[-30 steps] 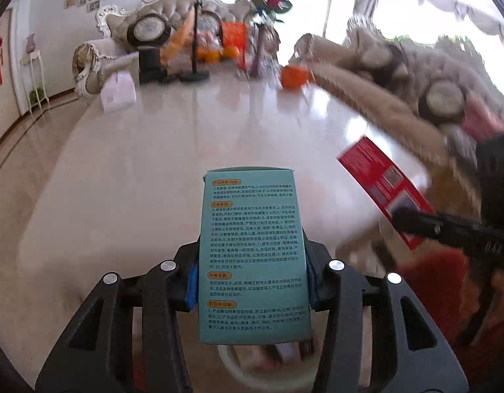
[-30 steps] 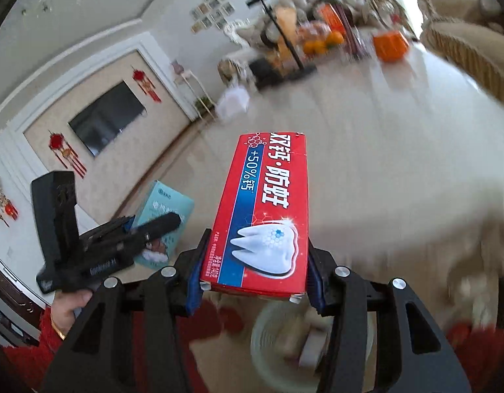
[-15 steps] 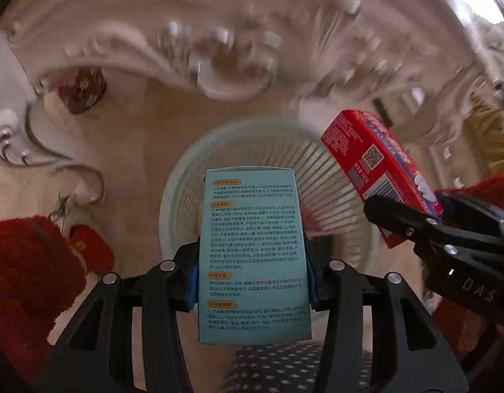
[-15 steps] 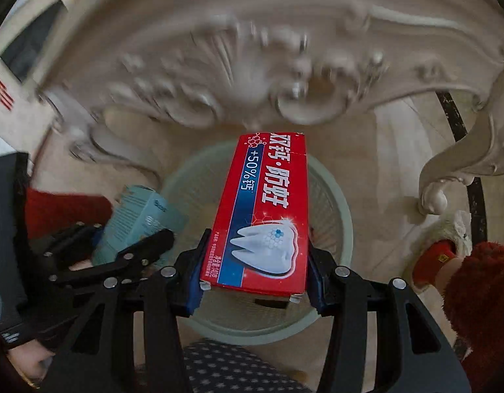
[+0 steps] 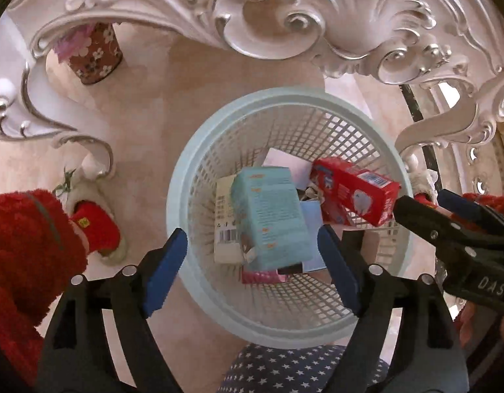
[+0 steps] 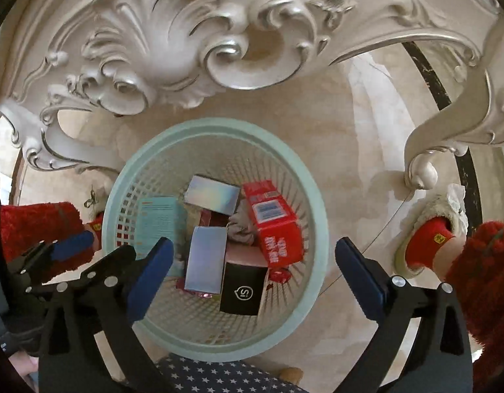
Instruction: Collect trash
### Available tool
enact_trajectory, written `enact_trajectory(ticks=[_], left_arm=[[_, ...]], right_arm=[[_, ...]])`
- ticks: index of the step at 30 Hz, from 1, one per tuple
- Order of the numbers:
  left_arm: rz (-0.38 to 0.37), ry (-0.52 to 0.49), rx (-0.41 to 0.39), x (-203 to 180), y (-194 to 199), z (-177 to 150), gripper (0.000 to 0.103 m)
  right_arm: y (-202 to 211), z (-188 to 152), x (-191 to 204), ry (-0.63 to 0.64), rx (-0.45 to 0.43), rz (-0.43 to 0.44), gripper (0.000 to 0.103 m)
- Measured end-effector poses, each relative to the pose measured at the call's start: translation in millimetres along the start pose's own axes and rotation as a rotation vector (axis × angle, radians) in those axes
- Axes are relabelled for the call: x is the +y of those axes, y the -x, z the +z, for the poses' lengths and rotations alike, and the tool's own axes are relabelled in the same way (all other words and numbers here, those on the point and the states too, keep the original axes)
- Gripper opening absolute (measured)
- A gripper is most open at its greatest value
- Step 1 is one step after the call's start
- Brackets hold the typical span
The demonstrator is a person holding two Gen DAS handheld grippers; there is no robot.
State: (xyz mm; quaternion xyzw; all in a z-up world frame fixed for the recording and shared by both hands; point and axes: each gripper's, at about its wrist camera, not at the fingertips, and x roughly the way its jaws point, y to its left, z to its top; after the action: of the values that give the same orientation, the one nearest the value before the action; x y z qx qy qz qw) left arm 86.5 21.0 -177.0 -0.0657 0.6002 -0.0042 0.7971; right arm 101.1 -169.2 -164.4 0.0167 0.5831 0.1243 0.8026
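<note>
A pale green mesh waste basket stands on the floor under an ornate white table. Both grippers hang above it, open and empty. The teal box is in the basket below my left gripper. The red toothpaste box is in the basket too, below my right gripper. The right gripper also shows at the right of the left wrist view. Several other boxes lie in the basket, among them a black box and silver boxes.
The table's carved white apron and curled legs ring the basket. A floral container stands on the floor at far left. My red-slippered feet flank the basket.
Both grippers swung from the tabletop down over the basket, then opened. The teal box and the red toothpaste box left the fingers and dropped into the basket.
</note>
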Motion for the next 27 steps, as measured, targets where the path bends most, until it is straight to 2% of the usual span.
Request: enact_trajectory(ticks=[4, 9, 15, 22, 27], left_arm=[[0.016, -0.064, -0.028, -11, 5, -1, 0.080], [0.040, -0.101, -0.102, -19, 28, -3, 0.080], [0.026, -0.069, -0.245, -14, 87, -7, 0.080], [0.009, -0.015, -0.354, -8, 140, -22, 0.080], [0.080, -0.023, -0.427, -10, 163, -30, 0.080]], right_arm=[[4, -2, 2, 0.013, -0.011, -0.007, 0.095], [38, -6, 4, 0.027, -0.093, -0.014, 0.095], [91, -19, 0, 0.013, -0.195, -0.033, 0.095], [115, -32, 4, -0.002, -0.236, -0.046, 0.095], [125, -39, 15, 0.029, -0.253, -0.058, 0.095]])
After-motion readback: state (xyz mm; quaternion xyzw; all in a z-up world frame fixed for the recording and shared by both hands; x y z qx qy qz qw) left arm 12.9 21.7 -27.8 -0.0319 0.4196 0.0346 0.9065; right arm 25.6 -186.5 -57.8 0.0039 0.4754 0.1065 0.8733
